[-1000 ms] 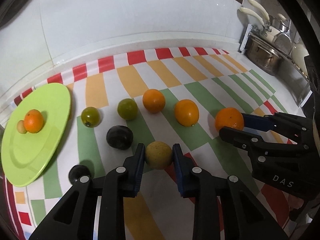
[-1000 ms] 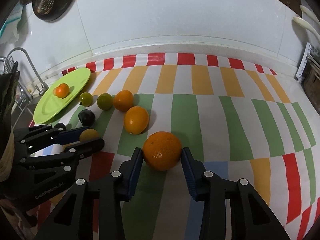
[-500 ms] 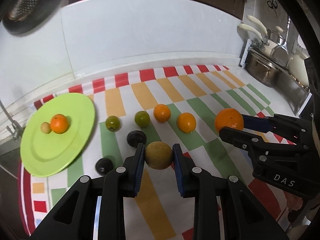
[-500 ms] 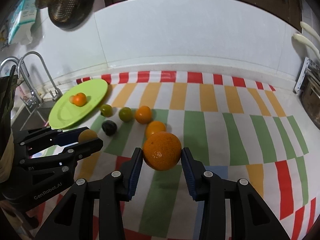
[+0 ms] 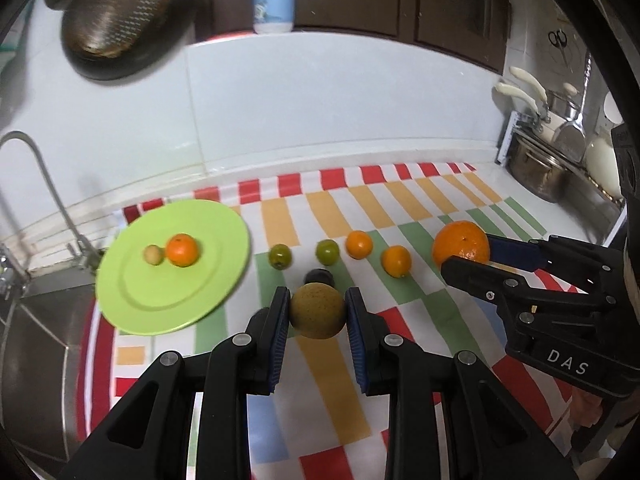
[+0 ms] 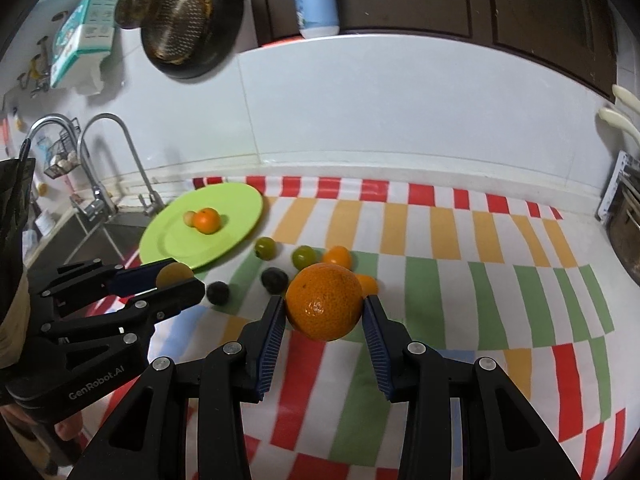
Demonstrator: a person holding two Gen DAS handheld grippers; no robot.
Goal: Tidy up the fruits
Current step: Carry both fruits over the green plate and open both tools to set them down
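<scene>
My left gripper (image 5: pixel 318 312) is shut on a round tan-brown fruit (image 5: pixel 317 311), held above the checked cloth. My right gripper (image 6: pixel 325 307) is shut on a large orange (image 6: pixel 325 307), also lifted; that same orange (image 5: pixel 461 242) shows at the right of the left wrist view. A lime-green plate (image 5: pixel 136 292) lies at the left with a small orange (image 5: pixel 182 250) and a tiny pale fruit (image 5: pixel 153 255) on it. On the cloth lie two green fruits (image 5: pixel 280 256) (image 5: pixel 328 251), two small oranges (image 5: pixel 359 244) (image 5: pixel 396 261) and dark plums (image 6: pixel 274 280) (image 6: pixel 218 293).
A sink (image 6: pixel 100 236) with a curved tap (image 6: pixel 132 160) lies left of the plate. Pots and utensils (image 5: pixel 540 168) stand at the right end of the counter. A white backsplash (image 5: pixel 320 112) runs behind, with a hanging strainer (image 6: pixel 180 20) above.
Both grippers have risen with their fruits off the cloth. The view has pulled back, so the plate and the row of fruits look smaller and further off.
</scene>
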